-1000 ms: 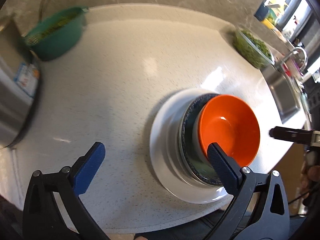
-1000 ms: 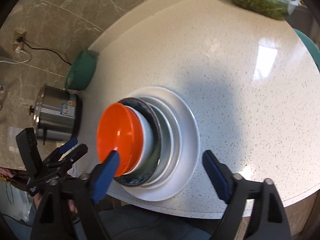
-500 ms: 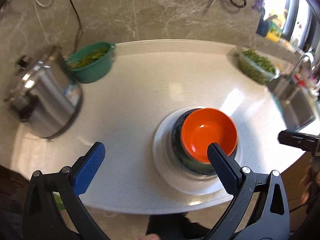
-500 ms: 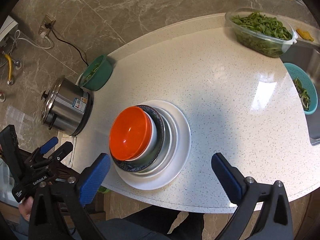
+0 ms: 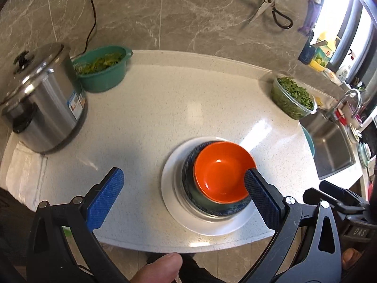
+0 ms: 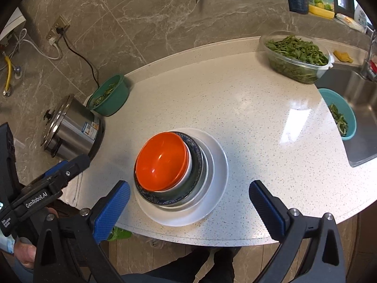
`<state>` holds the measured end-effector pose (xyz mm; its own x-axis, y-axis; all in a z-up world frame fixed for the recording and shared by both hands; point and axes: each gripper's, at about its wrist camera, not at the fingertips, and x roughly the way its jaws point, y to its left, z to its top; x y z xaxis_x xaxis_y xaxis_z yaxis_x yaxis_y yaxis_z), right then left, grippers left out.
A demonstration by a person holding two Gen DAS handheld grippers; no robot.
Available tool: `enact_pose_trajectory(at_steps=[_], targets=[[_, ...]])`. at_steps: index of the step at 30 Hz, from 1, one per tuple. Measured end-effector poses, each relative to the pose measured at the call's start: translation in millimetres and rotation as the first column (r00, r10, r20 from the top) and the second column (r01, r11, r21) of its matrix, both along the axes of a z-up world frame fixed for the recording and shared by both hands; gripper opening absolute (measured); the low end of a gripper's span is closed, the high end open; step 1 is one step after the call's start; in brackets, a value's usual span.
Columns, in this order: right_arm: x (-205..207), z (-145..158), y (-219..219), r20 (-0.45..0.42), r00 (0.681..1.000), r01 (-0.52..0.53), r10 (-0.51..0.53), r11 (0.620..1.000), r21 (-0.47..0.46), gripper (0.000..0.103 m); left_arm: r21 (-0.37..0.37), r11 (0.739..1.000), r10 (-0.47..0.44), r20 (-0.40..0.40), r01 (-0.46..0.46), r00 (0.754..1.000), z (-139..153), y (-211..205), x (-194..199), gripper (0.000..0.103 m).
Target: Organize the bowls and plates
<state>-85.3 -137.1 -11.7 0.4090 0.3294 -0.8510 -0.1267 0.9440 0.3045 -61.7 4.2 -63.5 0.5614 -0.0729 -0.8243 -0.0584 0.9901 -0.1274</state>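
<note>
You've pulled both grippers up and back: left gripper (image 5: 181, 198) and right gripper (image 6: 188, 202) hang wide open, empty. The orange bowl (image 6: 162, 161) tops the stack on the white plate (image 6: 219, 162), lower centre of the surface (image 6: 247, 108). Stacking looks finished.

Bright daylight from the window (image 5: 339, 23) at far right, glare patches on the white countertop (image 5: 195, 108), soft shadow nearer left, steel pot (image 5: 42, 99) slightly blurred, fisheye edges bent and dark-cornered.
</note>
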Motion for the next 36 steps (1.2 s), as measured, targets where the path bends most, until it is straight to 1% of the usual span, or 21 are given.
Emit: enact_pose_trajectory(at_steps=[2,5,8,14,20,36], targets=[[-1.8,0.9,6.3,0.003,1.000,0.011,-0.011,0.999,-0.031,0.103,0.010,1.000,-0.012,-0.002,0.012,1.000,2.0,2.3,3.9,0.103],[-6.8,4.7,13.7,0.014,0.999,0.031,-0.030,0.998,-0.049,0.103,0.023,0.999,-0.026,-0.010,0.026,1.000,2.8,4.3,6.3,0.103],[-9.0,6.8,19.7,0.025,0.999,0.050,-0.049,0.996,-0.071,0.103,0.008,0.999,-0.045,-0.034,0.046,0.998,1.2,6.7,9.9,0.103],[-14.5,9.2,27.8,0.032,0.996,0.087,-0.085,0.993,-0.081,0.103,0.011,0.997,-0.070,-0.018,0.070,0.997,2.4,11.8,10.2,0.103],[-17.5,8.6,36.5,0.025,0.993,0.114,-0.112,0.988,-0.102,0.103,0.006,0.997,-0.074,-0.028,0.074,0.997,-0.6,17.3,10.7,0.103],[-16.0,-0.3,50.0,-0.002,0.990,0.138,-0.139,0.983,-0.124,0.103,0.026,0.997,-0.073,-0.035,0.074,0.997,-3.8,19.9,9.3,0.103]])
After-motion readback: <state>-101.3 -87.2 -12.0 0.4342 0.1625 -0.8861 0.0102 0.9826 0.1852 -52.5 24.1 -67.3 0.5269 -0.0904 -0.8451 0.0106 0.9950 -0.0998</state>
